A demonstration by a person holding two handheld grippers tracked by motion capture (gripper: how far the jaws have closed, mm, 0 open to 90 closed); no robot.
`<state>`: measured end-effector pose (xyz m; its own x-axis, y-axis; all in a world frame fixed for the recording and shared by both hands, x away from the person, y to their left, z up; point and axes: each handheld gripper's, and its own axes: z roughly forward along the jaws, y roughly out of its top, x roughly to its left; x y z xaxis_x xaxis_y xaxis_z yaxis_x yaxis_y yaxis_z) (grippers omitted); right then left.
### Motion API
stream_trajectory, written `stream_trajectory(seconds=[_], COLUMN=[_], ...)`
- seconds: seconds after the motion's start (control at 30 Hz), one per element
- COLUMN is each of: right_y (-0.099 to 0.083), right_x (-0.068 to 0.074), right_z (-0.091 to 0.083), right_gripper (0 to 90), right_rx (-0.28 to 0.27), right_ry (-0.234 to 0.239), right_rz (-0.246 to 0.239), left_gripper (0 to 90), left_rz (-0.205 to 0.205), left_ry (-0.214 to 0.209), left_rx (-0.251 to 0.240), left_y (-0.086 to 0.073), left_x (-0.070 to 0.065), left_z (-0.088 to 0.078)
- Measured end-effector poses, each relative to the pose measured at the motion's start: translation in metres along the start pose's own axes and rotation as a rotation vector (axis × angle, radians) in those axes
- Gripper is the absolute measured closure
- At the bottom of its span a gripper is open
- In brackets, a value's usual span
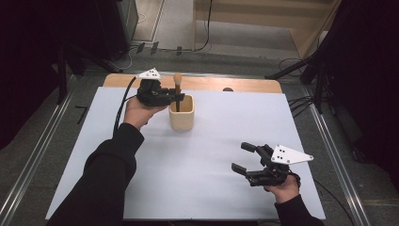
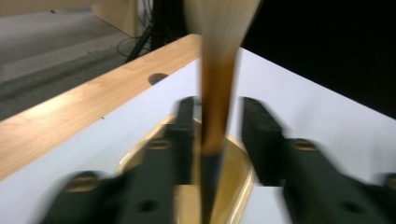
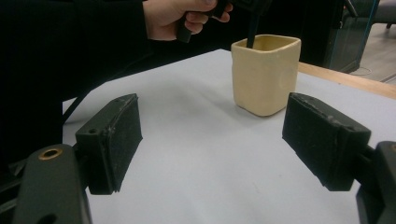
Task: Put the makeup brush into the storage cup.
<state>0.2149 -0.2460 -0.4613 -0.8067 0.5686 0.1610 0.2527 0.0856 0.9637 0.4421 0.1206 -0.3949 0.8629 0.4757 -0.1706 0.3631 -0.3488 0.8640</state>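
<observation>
Wooden-handled black tool (image 1: 177, 92) stands upright in the cream square cup (image 1: 181, 114), between my left gripper's (image 1: 180, 97) parted jaws. At near right, my right gripper (image 1: 243, 157) gapes wide, holding nothing.

A wooden tabletop (image 1: 207, 84) is covered almost wholly by a white rectangular sheet (image 1: 188, 160); only a strip of bare wood is left showing along the far edge. A cream, square-sided ceramic cup (image 1: 181, 115) stands directly on the sheet, near the far edge, left of centre.
</observation>
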Motion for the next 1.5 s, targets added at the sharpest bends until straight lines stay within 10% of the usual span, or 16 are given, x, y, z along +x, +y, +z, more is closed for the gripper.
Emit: stream_trajectory(seconds=[0.1,0.33,1.5], right_y=[0.0,0.0,0.0], right_x=[-0.001,0.0,0.0], right_z=[0.0,0.0,0.0], right_gripper=[20.4,20.4,20.4], right_rx=[0.002,0.003,0.01], right_ry=[-0.002,-0.001,-0.004], right_rz=[-0.001,-0.002,-0.007], left_gripper=[34.9,24.6,18.8], left_rz=[-0.016,-0.031,0.002], left_ry=[-0.012,0.005,-0.026], left_rx=[0.019,0.002,0.01], left_y=[-0.001,-0.001,-0.03], left_x=[0.001,0.002,-0.028], left_z=[-0.004,-0.022,-0.053])
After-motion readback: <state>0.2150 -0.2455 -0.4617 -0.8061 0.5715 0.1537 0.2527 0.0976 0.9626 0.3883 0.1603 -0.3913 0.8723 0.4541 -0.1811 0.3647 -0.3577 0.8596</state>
